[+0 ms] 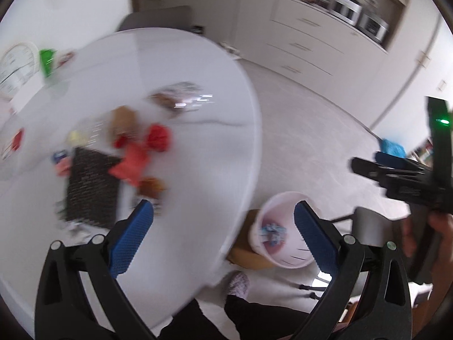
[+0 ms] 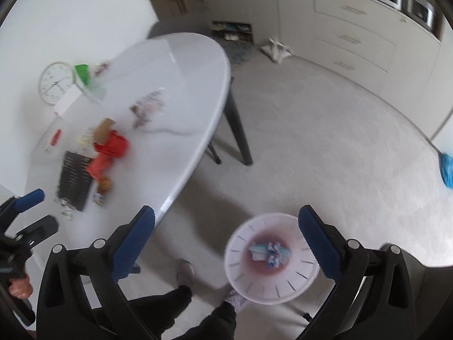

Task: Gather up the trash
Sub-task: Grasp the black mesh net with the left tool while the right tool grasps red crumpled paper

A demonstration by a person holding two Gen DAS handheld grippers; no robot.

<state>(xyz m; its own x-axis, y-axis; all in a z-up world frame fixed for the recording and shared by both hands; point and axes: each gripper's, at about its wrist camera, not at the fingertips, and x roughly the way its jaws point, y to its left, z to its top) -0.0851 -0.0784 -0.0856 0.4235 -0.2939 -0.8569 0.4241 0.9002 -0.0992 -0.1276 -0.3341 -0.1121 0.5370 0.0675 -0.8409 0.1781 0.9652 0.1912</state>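
Observation:
Trash lies on the white round table (image 1: 198, 147): a red crumpled wrapper (image 1: 158, 137), a pink-orange wrapper (image 1: 131, 164), a brown packet (image 1: 121, 119), a shiny clear wrapper (image 1: 181, 97) and a black mesh mat (image 1: 92, 187). A white slotted bin (image 1: 276, 232) stands on the floor by the table; it holds a blue-white wrapper (image 2: 270, 250). My left gripper (image 1: 223, 235) is open and empty above the table edge. My right gripper (image 2: 226, 240) is open and empty above the bin (image 2: 271, 257). The red wrapper also shows in the right wrist view (image 2: 113, 146).
A white clock (image 2: 56, 82) and a green item (image 2: 82, 71) sit at the table's far side. A small red object (image 2: 55, 137) lies at the left. A dark chair (image 2: 235, 124) stands past the table. A blue mop (image 2: 447, 170) lies on the floor. Cabinets (image 2: 354, 36) line the back.

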